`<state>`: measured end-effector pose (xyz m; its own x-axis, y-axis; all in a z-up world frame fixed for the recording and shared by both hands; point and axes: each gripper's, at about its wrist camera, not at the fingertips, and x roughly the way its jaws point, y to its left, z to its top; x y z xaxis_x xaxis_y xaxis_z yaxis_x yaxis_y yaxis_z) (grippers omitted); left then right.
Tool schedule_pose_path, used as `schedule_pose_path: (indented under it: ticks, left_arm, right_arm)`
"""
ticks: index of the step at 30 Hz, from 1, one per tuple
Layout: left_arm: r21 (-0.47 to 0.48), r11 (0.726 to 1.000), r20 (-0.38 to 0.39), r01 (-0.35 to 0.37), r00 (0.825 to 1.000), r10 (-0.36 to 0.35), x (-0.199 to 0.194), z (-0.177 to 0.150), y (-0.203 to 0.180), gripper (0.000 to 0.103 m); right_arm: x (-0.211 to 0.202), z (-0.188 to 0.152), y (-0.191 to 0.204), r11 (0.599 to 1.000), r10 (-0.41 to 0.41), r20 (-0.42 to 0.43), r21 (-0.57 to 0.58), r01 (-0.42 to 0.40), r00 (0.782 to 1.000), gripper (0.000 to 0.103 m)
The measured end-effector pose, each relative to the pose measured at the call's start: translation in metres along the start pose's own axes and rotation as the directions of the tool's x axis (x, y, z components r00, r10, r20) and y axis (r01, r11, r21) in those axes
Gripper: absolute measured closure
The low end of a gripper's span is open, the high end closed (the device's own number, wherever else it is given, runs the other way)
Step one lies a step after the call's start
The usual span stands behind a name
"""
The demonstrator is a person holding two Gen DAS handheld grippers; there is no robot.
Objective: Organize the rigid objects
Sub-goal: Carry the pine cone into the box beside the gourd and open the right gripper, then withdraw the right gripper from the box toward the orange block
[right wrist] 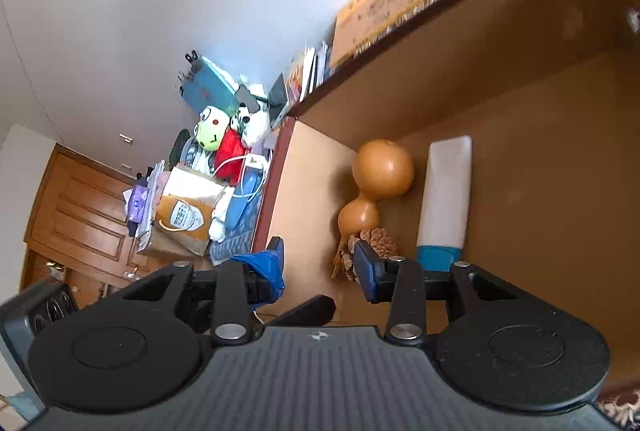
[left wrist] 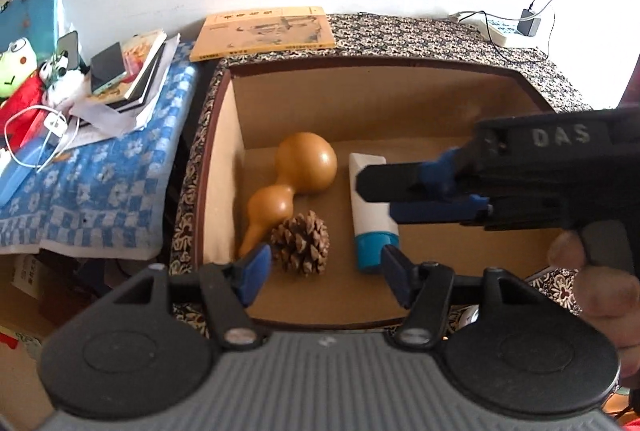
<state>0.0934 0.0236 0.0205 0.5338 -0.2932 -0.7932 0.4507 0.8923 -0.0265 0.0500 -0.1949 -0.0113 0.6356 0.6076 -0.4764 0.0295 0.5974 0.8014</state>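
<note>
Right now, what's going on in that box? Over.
Left gripper open, empty. Right gripper open above tube. Gourd, pinecone, tube lie in box. Nothing blocking.

Gourd point(left wrist: 298, 177), pine cone point(left wrist: 300, 242) and tube point(left wrist: 372, 207) crowd the box's point(left wrist: 224, 167) left; its right floor lies free.

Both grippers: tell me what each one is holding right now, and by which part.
Nothing is held. The left gripper and right gripper stand open; the pine cone, gourd and tube lie loose in the box.
</note>
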Motion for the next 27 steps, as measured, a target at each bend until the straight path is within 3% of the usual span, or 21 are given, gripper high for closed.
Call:
schedule_pose_path:
  ticks: [9,14,27]
  left_arm:
    - [0.045,0.998,0.03,-0.044,0.999,0.042,-0.016,-0.002,-0.017,0.038]
    - [0.065,0.996,0.037,-0.061,0.998,0.059,-0.022,-0.005,-0.025,0.036]
    - [0.02,0.986,0.04,-0.166,0.985,0.165,-0.041,-0.017,-0.038,0.036]
  right_arm:
    - [-0.035,-0.025,0.01,0.999,-0.031,0.11,-0.039,0.035,0.993,0.08]
    - [-0.052,-0.034,0.009,0.999,-0.008,0.148,-0.031,0.013,0.989,0.08]
    - [-0.067,-0.039,0.01,0.994,0.042,0.093,-0.101,-0.032,0.995,0.08]
